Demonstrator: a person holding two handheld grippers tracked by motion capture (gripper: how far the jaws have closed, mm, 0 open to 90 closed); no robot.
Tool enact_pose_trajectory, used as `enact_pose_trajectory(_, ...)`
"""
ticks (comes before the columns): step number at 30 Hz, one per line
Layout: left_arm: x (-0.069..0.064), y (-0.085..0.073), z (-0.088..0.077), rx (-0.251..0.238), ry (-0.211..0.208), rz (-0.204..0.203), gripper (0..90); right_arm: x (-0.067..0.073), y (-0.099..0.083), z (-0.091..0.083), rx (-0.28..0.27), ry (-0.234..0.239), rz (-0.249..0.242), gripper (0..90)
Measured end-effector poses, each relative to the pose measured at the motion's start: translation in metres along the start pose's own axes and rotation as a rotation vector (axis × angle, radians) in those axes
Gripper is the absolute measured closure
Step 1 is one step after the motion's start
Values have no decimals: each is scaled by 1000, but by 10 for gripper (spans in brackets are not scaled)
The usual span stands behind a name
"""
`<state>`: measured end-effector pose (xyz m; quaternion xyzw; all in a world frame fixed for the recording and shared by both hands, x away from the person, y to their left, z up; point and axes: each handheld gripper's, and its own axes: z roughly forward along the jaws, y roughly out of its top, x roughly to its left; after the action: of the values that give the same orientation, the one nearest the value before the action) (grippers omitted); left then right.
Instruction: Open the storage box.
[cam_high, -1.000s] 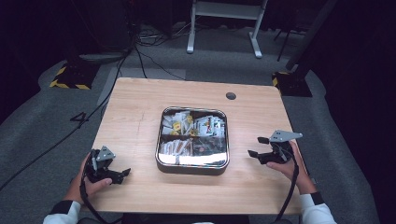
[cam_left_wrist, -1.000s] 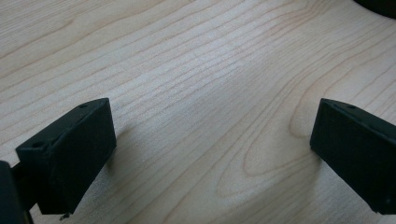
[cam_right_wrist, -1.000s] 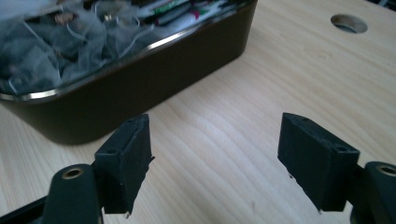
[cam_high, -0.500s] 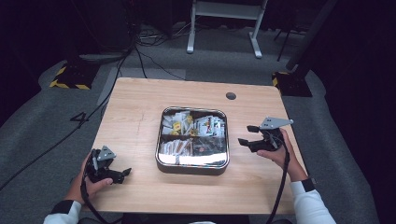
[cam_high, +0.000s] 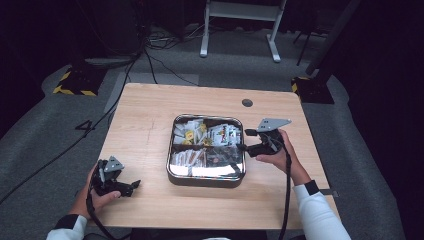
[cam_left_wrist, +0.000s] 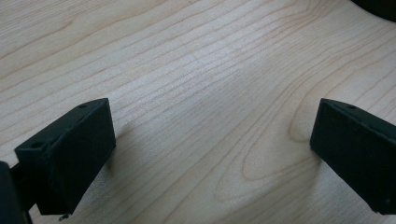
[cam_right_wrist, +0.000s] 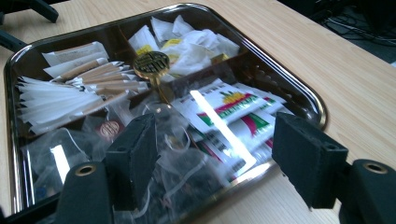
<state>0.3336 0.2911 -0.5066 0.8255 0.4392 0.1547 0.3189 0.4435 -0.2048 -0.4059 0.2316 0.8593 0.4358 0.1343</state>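
A square shiny metal tray sits mid-table, divided into compartments around a brass knob. It holds white sachets, brown-and-white sticks, red-and-green printed packets and clear-wrapped packets. My right gripper is open at the tray's right rim, and in the right gripper view its jaws straddle the near rim over the clear-wrapped packets, holding nothing. My left gripper is open near the table's front left, just over bare wood.
The wooden table has a small dark round hole behind the tray. Cables and a white metal stand lie on the grey floor beyond the far edge. Bare wood surrounds the tray on all sides.
My right gripper has moved left from the table's right part to the tray's right rim. The left gripper has stayed put.
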Motion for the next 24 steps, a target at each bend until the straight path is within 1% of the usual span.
enact_pose_trajectory(2, 0, 0, 0, 0, 0, 0, 3, 1, 2, 3, 3, 2, -6, 316)
enact_pose_trajectory(4, 0, 0, 0, 0, -1, 1, 3, 5, 7, 14, 13, 11, -16, 325)
enact_pose_trajectory(6, 0, 0, 0, 0, -2, 2, 3, 7, 11, 20, 22, 7, -18, 337)
enact_pose_trajectory(9, 0, 0, 0, 0, -2, 2, 3, 9, 14, 26, 18, 15, -23, 343)
enact_pose_trajectory(12, 0, 0, 0, 0, -2, 2, 3, 15, 18, 37, 31, 25, -44, 344)
enact_pose_trajectory(13, 0, 0, 0, 0, -1, 5, 3, 19, 20, 43, 40, 40, -57, 343)
enact_pose_trajectory(14, 0, 0, 0, 0, -1, 5, 4, 19, 20, 43, 40, 40, -57, 343)
enact_pose_trajectory(15, 0, 0, 0, -2, -1, 5, 3, 22, 23, 49, 46, 47, -63, 346)
enact_pose_trajectory(19, 0, 0, 0, -3, 0, 6, 4, 28, 28, 60, 47, 64, -77, 354)
enact_pose_trajectory(22, 0, 0, 0, -2, 0, 6, 4, 34, 31, 69, 63, 67, -99, 358)
enact_pose_trajectory(24, 0, 0, 0, -2, -1, 6, 4, 37, 33, 76, 66, 76, -104, 361)
